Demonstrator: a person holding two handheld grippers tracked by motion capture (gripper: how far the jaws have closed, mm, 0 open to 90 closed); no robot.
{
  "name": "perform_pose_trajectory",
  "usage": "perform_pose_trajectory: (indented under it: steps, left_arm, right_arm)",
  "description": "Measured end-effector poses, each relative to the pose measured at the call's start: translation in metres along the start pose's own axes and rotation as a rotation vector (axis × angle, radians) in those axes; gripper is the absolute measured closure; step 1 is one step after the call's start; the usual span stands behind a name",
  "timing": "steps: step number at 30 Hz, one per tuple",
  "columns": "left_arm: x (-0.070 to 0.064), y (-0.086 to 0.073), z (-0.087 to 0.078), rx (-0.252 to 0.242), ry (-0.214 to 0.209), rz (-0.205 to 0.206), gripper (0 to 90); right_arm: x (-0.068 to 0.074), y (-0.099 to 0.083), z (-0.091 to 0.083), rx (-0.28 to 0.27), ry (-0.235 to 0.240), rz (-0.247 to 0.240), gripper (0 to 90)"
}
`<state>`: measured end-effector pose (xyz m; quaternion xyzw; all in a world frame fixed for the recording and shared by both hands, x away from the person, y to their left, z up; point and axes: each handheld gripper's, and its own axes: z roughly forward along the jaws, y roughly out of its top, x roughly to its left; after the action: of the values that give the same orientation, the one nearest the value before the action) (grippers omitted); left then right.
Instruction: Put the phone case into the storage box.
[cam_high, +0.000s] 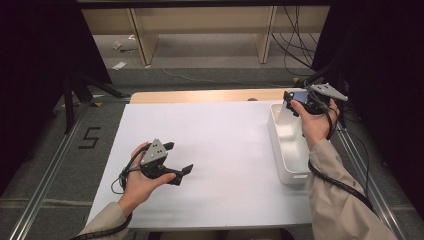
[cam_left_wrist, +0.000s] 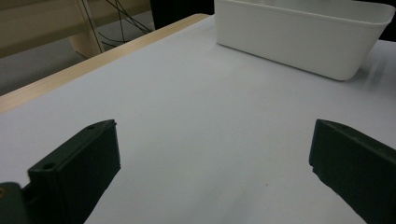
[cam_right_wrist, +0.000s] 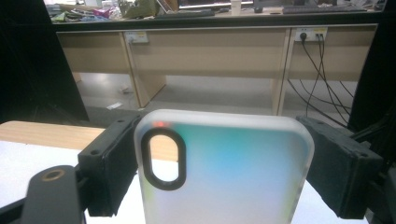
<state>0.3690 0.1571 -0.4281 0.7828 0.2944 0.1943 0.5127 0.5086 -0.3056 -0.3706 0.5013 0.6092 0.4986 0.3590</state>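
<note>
A frosted phone case (cam_right_wrist: 224, 172) with a blue-green tint and an oval black-rimmed camera cutout stands upright between the jaws of my right gripper (cam_right_wrist: 212, 170), which is shut on its two long sides. In the high view this right gripper (cam_high: 295, 102) is held up over the far end of the white bin (cam_high: 287, 150), with the case (cam_high: 300, 95) a small bluish patch in it. My left gripper (cam_high: 180, 160) rests low over the white table sheet (cam_high: 220, 150) at the front left, jaws wide apart with nothing between them (cam_left_wrist: 212, 158).
The long white bin (cam_left_wrist: 299, 37) stands along the table's right side. A wooden table edge (cam_high: 200, 96) runs along the far side. Beyond it are desks, cables on the floor and dark curtains. A metal rail (cam_high: 45, 175) runs along the left.
</note>
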Motion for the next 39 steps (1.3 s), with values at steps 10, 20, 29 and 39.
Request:
perform_pose_trajectory:
  steps: [10, 20, 29, 39]
  left_arm:
    - [0.0, 0.0, 0.0, -0.001, 0.0, -0.002, 1.2]
    - [0.0, 0.0, 0.0, -0.001, 0.0, -0.002, 1.2]
    - [0.0, 0.0, 0.0, 0.0, 0.001, -0.001, 1.2]
    - [0.0, 0.0, 0.0, -0.001, 0.001, -0.003, 1.2]
  right_arm:
    - [-0.001, 0.0, 0.003, 0.003, -0.004, 0.0, 18.3]
    - [-0.004, 0.001, 0.007, 0.007, -0.01, 0.003, 18.3]
    - [-0.004, 0.002, 0.01, 0.01, -0.014, 0.001, 18.3]
    - [-0.004, 0.002, 0.014, 0.018, -0.018, 0.002, 18.3]
